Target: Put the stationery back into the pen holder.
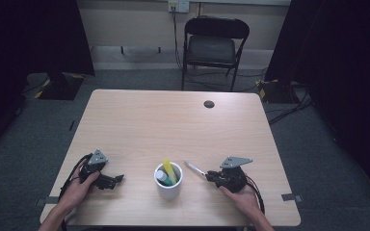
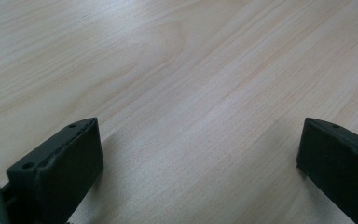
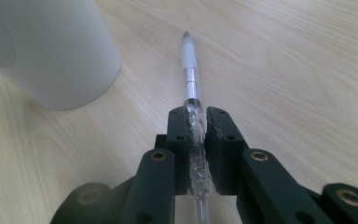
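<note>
A white cup (image 1: pixel 168 185) stands near the table's front edge with a yellow marker (image 1: pixel 169 171) and a green-capped one (image 1: pixel 161 177) in it. Just right of the cup lies a clear pen (image 1: pixel 194 169) on the wood. My right gripper (image 1: pixel 210 176) is shut on the clear pen (image 3: pixel 195 125), whose white tip points away along the table, past the cup (image 3: pixel 46 49) on its left. My left gripper (image 1: pixel 117 180) rests on the table left of the cup, its jaws wide apart over bare wood, left gripper (image 2: pixel 198 154) open with nothing between them.
The wooden table (image 1: pixel 173 125) has a dark round grommet (image 1: pixel 209 104) near its far edge. A black folding chair (image 1: pixel 212 48) stands beyond it. Cables trail from both grippers at the front edge.
</note>
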A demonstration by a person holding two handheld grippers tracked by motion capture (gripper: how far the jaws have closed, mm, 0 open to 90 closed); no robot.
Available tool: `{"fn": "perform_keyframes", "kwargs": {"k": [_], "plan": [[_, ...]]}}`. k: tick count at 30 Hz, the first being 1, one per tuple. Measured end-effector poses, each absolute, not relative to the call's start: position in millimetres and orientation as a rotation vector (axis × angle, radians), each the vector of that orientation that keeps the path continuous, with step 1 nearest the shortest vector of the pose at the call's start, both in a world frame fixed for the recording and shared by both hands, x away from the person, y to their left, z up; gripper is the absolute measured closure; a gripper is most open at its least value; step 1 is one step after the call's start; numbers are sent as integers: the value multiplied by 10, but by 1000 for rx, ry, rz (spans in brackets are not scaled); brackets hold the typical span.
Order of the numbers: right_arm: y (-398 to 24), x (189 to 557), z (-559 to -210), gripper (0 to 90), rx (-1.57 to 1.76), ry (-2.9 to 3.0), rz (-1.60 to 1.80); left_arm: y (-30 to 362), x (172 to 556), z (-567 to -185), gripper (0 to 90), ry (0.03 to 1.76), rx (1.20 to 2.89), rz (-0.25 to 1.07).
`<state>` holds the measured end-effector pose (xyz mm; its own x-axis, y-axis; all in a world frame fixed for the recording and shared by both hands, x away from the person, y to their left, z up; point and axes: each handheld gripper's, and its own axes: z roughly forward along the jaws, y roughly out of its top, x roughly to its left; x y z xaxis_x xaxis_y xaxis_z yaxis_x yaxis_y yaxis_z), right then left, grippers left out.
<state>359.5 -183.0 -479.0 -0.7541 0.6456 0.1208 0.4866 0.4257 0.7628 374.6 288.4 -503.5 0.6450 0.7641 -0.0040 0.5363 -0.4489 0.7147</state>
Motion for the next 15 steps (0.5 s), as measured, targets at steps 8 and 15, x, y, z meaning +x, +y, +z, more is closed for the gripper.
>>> {"fn": "perform_keyframes", "kwargs": {"k": [8, 15], "plan": [[-1841, 3593, -4767, 804, 1009, 2481, 1260, 2884, 3746, -5035, 0, 1007, 2162, 418], [-1853, 3583, -4680, 804, 1006, 2445, 1315, 2883, 3746, -5035, 0, 1007, 2162, 418]]}}
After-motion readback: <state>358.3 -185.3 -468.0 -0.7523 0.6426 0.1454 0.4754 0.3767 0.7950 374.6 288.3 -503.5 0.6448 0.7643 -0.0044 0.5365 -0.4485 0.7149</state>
